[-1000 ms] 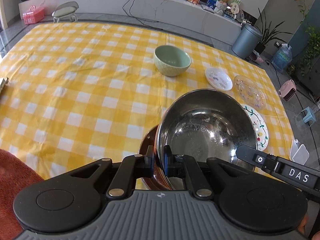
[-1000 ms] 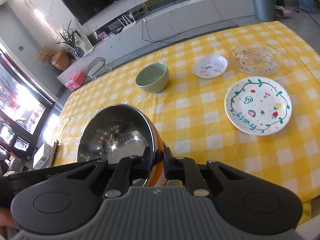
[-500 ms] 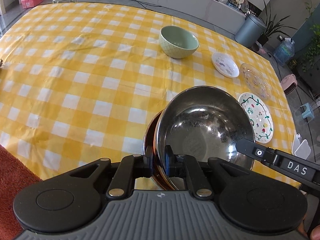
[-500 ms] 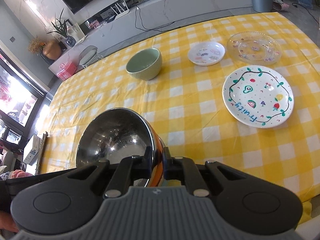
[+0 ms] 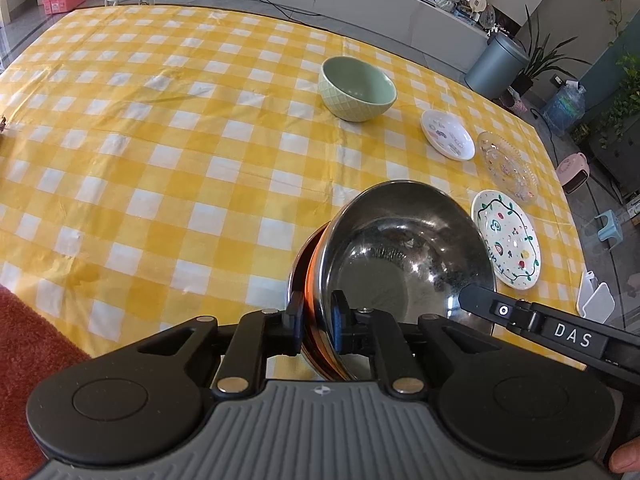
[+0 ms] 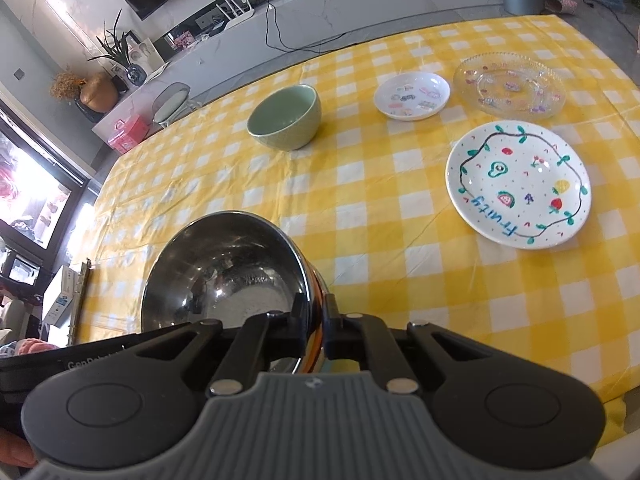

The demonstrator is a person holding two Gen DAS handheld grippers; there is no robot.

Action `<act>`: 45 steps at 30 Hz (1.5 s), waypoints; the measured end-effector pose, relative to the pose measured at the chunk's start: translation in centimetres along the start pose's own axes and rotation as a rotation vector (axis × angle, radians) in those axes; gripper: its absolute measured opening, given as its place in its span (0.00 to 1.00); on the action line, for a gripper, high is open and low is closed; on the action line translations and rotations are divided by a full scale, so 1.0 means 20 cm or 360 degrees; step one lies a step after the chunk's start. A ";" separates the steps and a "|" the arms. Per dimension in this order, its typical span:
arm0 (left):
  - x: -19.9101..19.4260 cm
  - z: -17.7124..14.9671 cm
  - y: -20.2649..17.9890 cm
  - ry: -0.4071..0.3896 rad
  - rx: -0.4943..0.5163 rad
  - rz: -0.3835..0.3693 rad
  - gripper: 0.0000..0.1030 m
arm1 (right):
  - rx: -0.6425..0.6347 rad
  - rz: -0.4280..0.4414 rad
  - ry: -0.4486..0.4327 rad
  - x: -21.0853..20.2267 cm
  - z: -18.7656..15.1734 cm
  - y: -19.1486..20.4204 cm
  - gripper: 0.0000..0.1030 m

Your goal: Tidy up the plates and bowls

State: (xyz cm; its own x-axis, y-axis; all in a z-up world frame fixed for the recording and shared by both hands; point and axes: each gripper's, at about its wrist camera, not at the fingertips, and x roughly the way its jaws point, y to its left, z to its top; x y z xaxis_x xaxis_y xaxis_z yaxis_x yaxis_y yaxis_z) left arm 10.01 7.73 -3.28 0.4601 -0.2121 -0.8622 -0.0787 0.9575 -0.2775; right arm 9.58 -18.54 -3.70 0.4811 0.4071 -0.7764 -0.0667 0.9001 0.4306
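A shiny steel bowl (image 5: 408,264) is held tilted above the yellow checked tablecloth (image 5: 180,160), nested in a second steel bowl whose dark rim and orange-lit side (image 5: 310,280) show at its left. My left gripper (image 5: 318,312) straddles both rims, its jaws opening while the pads still touch them. My right gripper (image 6: 315,316) is shut on the steel bowl (image 6: 224,272) at its right rim. On the cloth stand a green bowl (image 6: 286,122), a small white dish (image 6: 412,96), a clear glass plate (image 6: 510,86) and a white plate (image 6: 518,184) painted with fruit.
The plates lie towards the table's right edge (image 5: 560,216), with a stool and floor clutter beyond. A grey bin (image 5: 496,62) and a long white cabinet stand past the far edge. A red sleeve (image 5: 28,340) shows at the near left.
The left gripper's fingers have spread a little on the rims, and more of the orange-lit outer bowl shows. Both views have shifted slightly; the bowls stay held in about the same place.
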 end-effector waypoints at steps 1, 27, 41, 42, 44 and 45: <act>-0.01 0.00 0.00 -0.0008 0.0002 0.0010 0.14 | -0.0002 0.0002 0.0008 0.00 0.00 0.00 0.05; -0.09 0.04 0.01 -0.0127 0.0030 0.0026 0.09 | -0.0037 -0.0073 -0.0047 -0.01 0.01 0.04 0.09; -0.15 0.34 -0.12 -0.0206 0.0356 0.0000 0.23 | -0.0176 -0.0113 -0.0106 0.00 0.24 0.13 0.27; -0.14 0.37 -0.13 -0.0203 0.0379 0.0005 0.24 | -0.0186 -0.0123 -0.0104 0.01 0.27 0.14 0.27; -0.12 0.42 -0.16 -0.0194 0.0435 0.0013 0.26 | -0.0197 -0.0124 -0.0099 0.05 0.32 0.14 0.27; -0.10 0.45 -0.17 -0.0184 0.0464 0.0017 0.27 | -0.0198 -0.0125 -0.0101 0.06 0.35 0.14 0.28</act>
State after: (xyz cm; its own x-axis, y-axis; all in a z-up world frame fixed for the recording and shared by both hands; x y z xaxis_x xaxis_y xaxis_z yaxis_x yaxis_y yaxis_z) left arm 17.30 6.75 3.23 0.5594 -0.1941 -0.8059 0.1650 0.9788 -0.1212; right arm 16.17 -16.53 -0.18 0.5428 0.3274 -0.7734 -0.1322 0.9427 0.3062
